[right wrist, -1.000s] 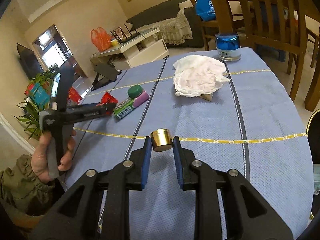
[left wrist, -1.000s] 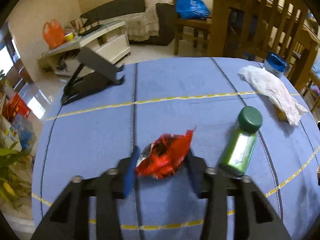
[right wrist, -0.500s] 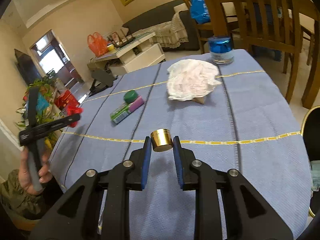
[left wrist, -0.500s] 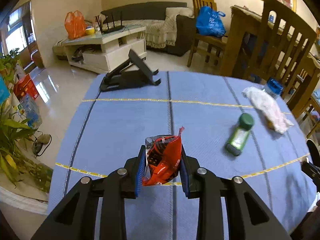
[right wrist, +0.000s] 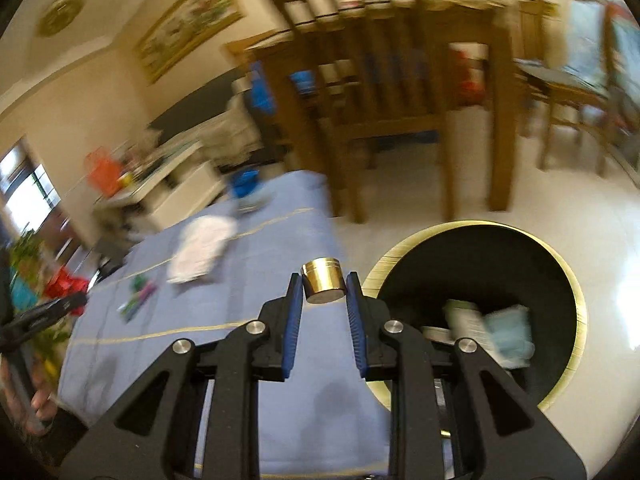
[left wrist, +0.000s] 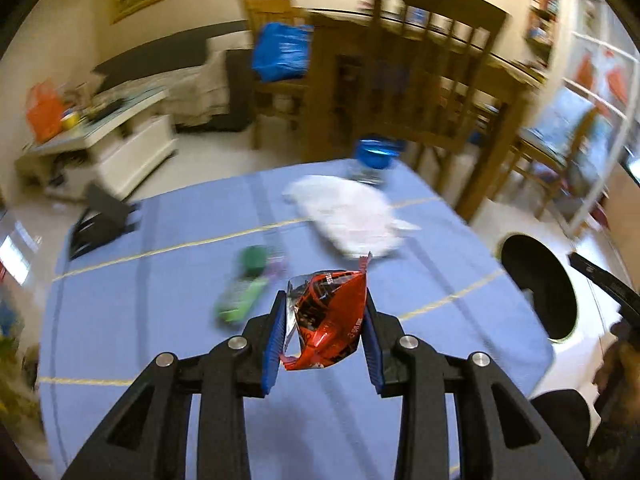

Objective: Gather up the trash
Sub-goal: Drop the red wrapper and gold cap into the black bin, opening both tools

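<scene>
Left wrist view: left gripper clamped on red snack wrapper, jaws easing open, above blue table; right gripper clamped on gold cap, gold-rimmed bin at 3 o'clock beside it.

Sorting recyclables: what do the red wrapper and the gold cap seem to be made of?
The red wrapper looks like thin metallised plastic film: crinkled, with a silvery inside. The gold cap looks like polished metal or metal-plated plastic: smooth, mirror-like and rigid. The pictures cannot tell which.
</scene>
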